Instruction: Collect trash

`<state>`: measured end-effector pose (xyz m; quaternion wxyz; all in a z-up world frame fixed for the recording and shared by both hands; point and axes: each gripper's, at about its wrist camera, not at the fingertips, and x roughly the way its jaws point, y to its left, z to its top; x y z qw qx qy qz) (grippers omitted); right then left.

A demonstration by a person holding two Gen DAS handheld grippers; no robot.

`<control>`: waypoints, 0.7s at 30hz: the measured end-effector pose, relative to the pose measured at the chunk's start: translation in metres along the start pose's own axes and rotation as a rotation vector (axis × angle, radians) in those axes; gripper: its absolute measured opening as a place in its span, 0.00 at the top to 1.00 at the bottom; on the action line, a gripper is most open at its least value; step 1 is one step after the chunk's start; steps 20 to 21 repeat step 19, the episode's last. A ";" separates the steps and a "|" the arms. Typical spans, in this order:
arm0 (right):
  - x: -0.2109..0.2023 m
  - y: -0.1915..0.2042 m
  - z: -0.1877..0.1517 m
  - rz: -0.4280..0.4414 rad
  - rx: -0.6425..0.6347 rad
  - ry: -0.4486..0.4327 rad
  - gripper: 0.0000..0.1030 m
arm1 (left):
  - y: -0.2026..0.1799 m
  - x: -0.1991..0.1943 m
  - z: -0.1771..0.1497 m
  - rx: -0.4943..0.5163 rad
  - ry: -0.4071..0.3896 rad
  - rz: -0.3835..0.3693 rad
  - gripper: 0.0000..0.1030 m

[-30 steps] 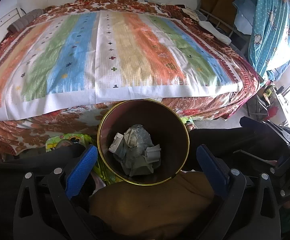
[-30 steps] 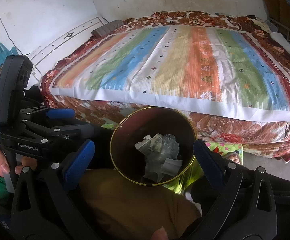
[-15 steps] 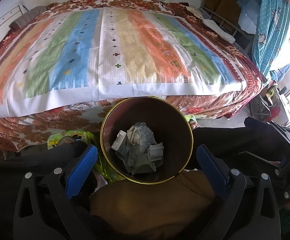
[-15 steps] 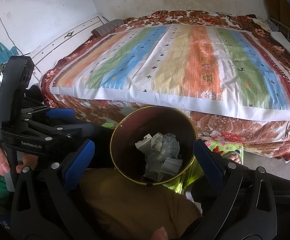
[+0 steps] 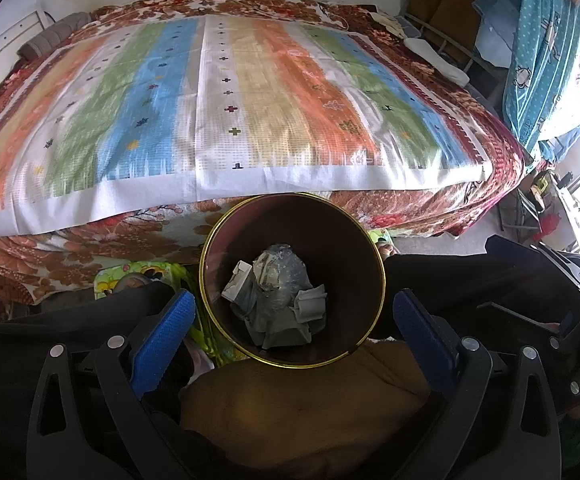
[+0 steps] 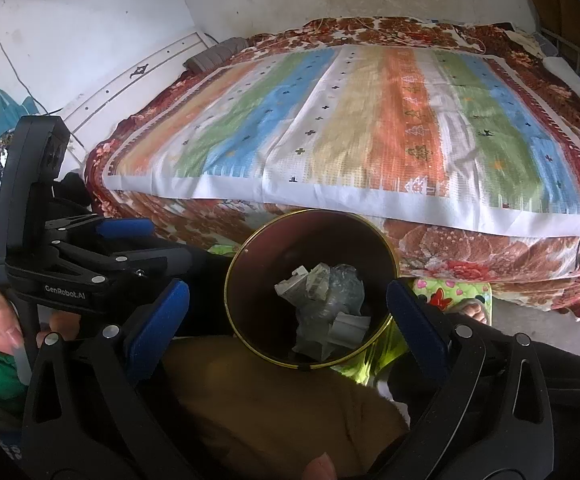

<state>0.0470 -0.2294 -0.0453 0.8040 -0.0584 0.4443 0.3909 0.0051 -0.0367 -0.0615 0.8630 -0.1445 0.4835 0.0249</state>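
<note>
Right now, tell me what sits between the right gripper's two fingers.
The trash bin, crumpled trash inside, shown in the right wrist view; the right gripper is open, empty.

Left wrist view shifts slightly over the last second: the bin (image 5: 292,280) sits a little further right and lower in frame than before, and more of the striped cover (image 5: 225,120) on the bed fills the upper field. In the right wrist view the left hand-held gripper (image 6: 129,240) sits marginally lower and further right than a second ago; bin position there is nearly unchanged. Crumpled trash (image 5: 277,300) inside the bin shows no rearrangement.
</note>
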 end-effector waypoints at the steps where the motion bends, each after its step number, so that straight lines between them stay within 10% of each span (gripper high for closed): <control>1: 0.000 0.000 0.000 0.000 0.000 0.000 0.08 | 0.000 0.000 0.000 0.000 0.000 0.000 0.06; 21: 0.000 0.000 0.000 0.001 0.000 0.002 0.08 | -0.001 0.003 0.000 -0.009 0.011 -0.015 0.06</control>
